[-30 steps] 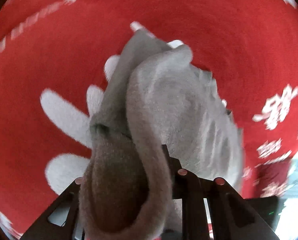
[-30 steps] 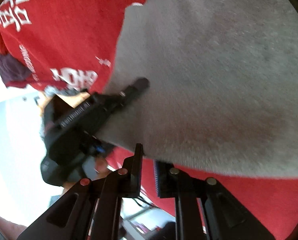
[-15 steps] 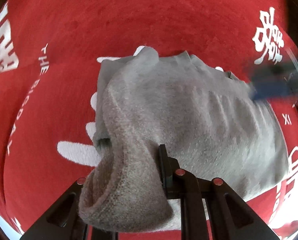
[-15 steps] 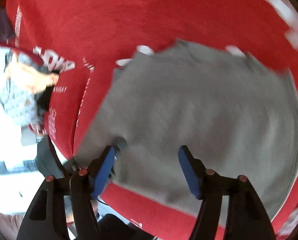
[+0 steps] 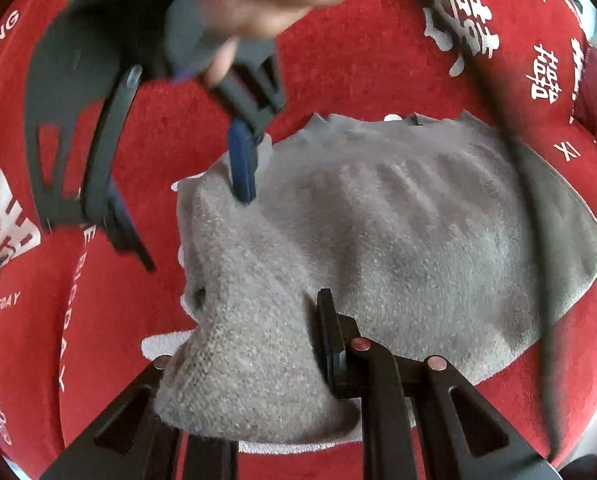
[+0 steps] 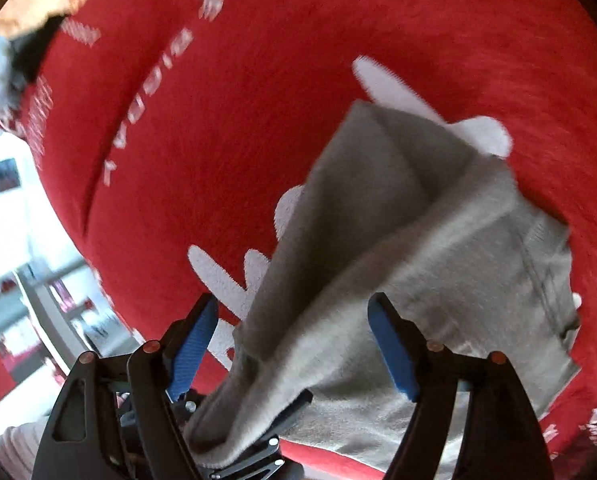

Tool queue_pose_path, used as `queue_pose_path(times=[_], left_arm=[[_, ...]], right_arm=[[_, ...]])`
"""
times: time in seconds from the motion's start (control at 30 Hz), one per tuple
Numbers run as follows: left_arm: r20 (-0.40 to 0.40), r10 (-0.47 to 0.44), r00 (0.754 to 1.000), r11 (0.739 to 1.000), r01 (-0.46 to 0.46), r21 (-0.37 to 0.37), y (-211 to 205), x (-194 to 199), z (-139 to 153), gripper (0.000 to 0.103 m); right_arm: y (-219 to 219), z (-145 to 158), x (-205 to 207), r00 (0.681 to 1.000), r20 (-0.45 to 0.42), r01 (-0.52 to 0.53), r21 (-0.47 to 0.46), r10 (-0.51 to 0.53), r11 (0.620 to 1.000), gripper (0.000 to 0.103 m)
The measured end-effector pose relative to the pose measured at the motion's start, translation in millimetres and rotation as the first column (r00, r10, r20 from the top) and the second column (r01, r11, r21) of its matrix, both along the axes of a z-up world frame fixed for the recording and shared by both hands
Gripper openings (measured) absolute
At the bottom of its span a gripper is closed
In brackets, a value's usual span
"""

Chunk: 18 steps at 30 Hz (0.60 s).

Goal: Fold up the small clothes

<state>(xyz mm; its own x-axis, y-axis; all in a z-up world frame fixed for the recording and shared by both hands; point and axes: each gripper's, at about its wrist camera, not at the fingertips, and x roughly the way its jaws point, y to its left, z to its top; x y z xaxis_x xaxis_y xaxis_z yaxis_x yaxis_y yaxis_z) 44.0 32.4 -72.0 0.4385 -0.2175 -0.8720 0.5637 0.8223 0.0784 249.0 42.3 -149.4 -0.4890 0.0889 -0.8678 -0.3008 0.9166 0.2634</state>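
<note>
Left claw [image 5: 254,360] clenched on grey garment's [image 5: 398,248] bunched corner, right claw [image 6: 294,344] just sprung wide above its raised fold, red cloth [image 6: 298,60] beneath, edges blurred.

Black hand-held gripper [image 6: 294,344] frames, blue ribbed finger pads [image 6: 392,354], copper-coloured rivets.

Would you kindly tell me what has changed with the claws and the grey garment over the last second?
The right claw let go of the grey knitted garment; its jaws have just been opening and now straddle a raised fold without pressing. It swung across the garment. The left claw stays clamped on the garment's edge, on the red printed cloth.
</note>
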Motion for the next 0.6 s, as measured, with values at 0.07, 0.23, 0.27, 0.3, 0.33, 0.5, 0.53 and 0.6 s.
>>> queue_pose_path(times=[0.07, 0.23, 0.27, 0.3, 0.33, 0.5, 0.53, 0.6], left_arm=[[0.007, -0.009, 1.000, 1.000, 0.009, 0.002, 0, 0, 1, 0.019], [0.014, -0.026, 1.000, 1.000, 0.026, 0.003, -1, -1, 4, 0.019], [0.010, -0.024, 1.000, 1.000, 0.024, 0.000, 0, 0, 6, 0.019], [0.002, -0.019, 1.000, 1.000, 0.019, -0.004, 0, 1, 8, 0.019], [-0.003, -0.015, 1.000, 1.000, 0.015, -0.009, 1, 2, 8, 0.019], [-0.012, -0.009, 1.000, 0.998, 0.008, -0.069, -3, 7, 34, 0.019], [-0.008, -0.015, 1.000, 0.996, 0.014, -0.085, -9, 8, 42, 0.019], [0.005, -0.031, 0.999, 0.994, 0.032, -0.106, -22, 8, 57, 0.019]], right_arm=[[10, -10, 1, 0.999, -0.013, -0.047, -0.059, 0.046, 0.997, 0.080], [20, -28, -1, 0.994, -0.047, -0.104, -0.140, 0.098, 0.985, 0.080], [21, -28, -1, 0.994, -0.038, -0.107, -0.141, 0.103, 0.984, 0.078], [19, -25, -2, 0.994, -0.016, -0.112, -0.141, 0.110, 0.984, 0.072], [17, -19, -3, 0.991, 0.025, -0.127, -0.163, 0.132, 0.979, 0.045], [-45, 27, -2, 0.983, 0.142, 0.110, 0.055, -0.117, 0.992, 0.013], [-62, 39, -4, 0.971, 0.156, 0.162, 0.120, -0.180, 0.979, 0.013], [-96, 64, -10, 0.942, 0.186, 0.232, 0.233, -0.277, 0.944, 0.013]])
